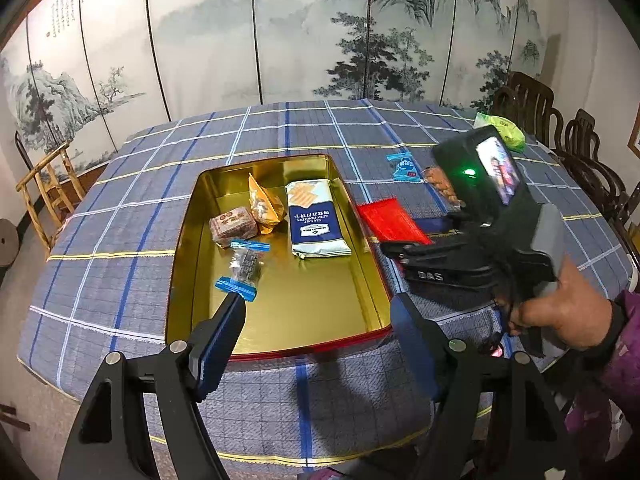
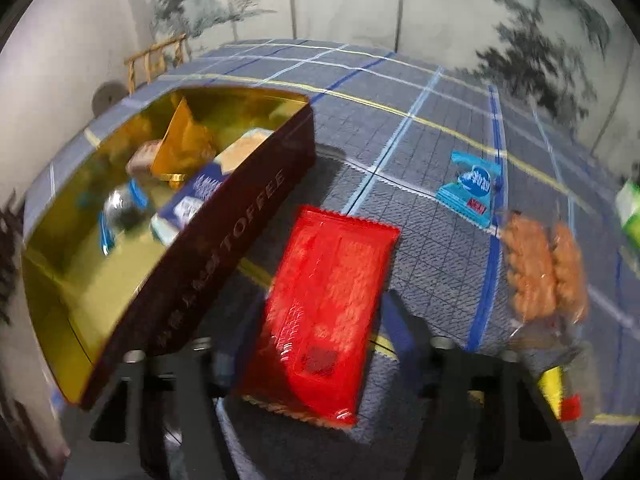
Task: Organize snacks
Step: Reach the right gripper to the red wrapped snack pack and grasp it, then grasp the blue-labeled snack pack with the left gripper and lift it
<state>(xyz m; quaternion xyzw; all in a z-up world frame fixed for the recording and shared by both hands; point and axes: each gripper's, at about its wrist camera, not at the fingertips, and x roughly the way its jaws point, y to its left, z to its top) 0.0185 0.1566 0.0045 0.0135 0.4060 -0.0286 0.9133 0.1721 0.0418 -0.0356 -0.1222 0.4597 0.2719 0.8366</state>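
An open gold tin [image 1: 312, 350] [image 2: 224, 240] on the checked tablecloth holds a blue-and-white cracker pack [image 1: 316, 220], an orange packet [image 1: 264, 208], a brown block [image 1: 232, 224] and a small clear candy bag [image 1: 244, 266]. My left gripper [image 1: 316, 328] hangs open over the tin's near end, nothing between its fingers. A red packet [image 2: 324, 308] [image 1: 390, 220] lies just right of the tin. My right gripper [image 2: 316, 336] [image 1: 404, 240] straddles it, pads against its long edges. The right wrist view is blurred.
On the cloth to the right are a small blue packet [image 2: 472, 188] [image 1: 406, 166], a clear bag of brown round snacks [image 2: 540, 268] and a green packet [image 1: 500, 128]. A person's hand [image 1: 560, 316] holds the right gripper. Dark chairs [image 1: 532, 100] stand at the right, a painted screen [image 1: 280, 40] behind.
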